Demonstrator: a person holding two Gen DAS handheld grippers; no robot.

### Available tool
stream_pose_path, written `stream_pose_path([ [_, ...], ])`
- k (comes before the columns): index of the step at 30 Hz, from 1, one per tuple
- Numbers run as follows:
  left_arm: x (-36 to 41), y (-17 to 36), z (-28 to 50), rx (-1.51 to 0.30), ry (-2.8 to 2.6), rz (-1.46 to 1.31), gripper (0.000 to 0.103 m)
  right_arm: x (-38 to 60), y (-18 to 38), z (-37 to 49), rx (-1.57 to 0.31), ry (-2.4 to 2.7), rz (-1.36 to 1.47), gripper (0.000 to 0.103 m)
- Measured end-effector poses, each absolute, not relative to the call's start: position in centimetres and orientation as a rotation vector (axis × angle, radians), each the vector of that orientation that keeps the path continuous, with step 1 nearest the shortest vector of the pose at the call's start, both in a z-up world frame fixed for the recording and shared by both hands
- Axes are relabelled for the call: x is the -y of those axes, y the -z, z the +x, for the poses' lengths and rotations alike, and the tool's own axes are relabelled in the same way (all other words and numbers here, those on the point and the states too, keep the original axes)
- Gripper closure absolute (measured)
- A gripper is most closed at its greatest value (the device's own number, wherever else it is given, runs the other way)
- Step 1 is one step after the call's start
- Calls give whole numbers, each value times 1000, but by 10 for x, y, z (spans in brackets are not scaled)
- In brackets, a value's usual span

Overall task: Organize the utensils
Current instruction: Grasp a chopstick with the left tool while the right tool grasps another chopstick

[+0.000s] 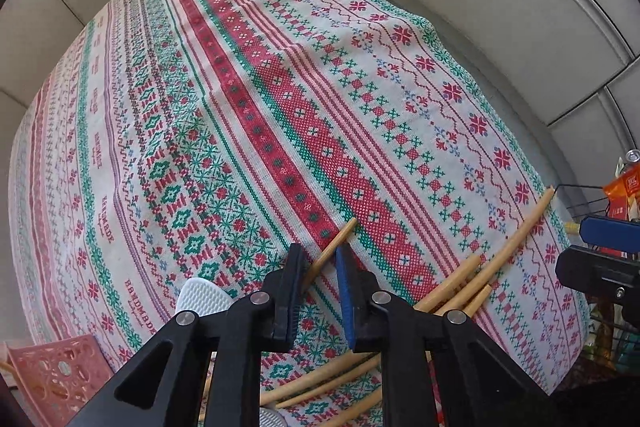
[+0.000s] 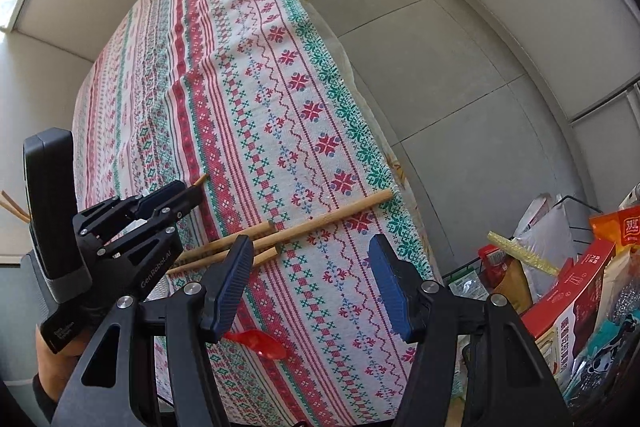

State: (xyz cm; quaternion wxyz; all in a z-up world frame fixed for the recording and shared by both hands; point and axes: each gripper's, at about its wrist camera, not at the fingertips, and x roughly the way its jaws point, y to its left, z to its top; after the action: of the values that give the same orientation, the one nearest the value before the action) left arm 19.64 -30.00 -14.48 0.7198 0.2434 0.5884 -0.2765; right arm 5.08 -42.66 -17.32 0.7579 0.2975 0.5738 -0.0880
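The left claw (image 1: 320, 271) pinches a single chopstick (image 1: 334, 247) low in the frame, apparently to carry it to the pink basket (image 1: 56, 375) at lower left, while the right claw (image 2: 310, 279) hangs wide open beside the loose chopsticks (image 2: 288, 231) on the surface (image 1: 280, 87).

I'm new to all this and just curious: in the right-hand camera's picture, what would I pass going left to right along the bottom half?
left gripper → wooden chopsticks → red spoon → wire basket of snack packets.
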Motion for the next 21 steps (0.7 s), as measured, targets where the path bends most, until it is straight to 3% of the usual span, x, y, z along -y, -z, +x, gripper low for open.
stream_pose_path([
  [4, 301, 138, 201, -1238, 570, 524, 103, 433, 178, 50, -1251, 203, 698, 40],
  [12, 254, 111, 195, -1160, 533, 381, 103, 441, 194, 52, -1259, 218, 811, 42],
  [17, 236, 109, 185, -1185, 609, 382, 102, 445, 213, 55, -1280, 218, 944, 51],
  [21, 246, 123, 184, -1250, 651, 417, 96, 446, 216, 55, -1275, 233, 973, 52],
])
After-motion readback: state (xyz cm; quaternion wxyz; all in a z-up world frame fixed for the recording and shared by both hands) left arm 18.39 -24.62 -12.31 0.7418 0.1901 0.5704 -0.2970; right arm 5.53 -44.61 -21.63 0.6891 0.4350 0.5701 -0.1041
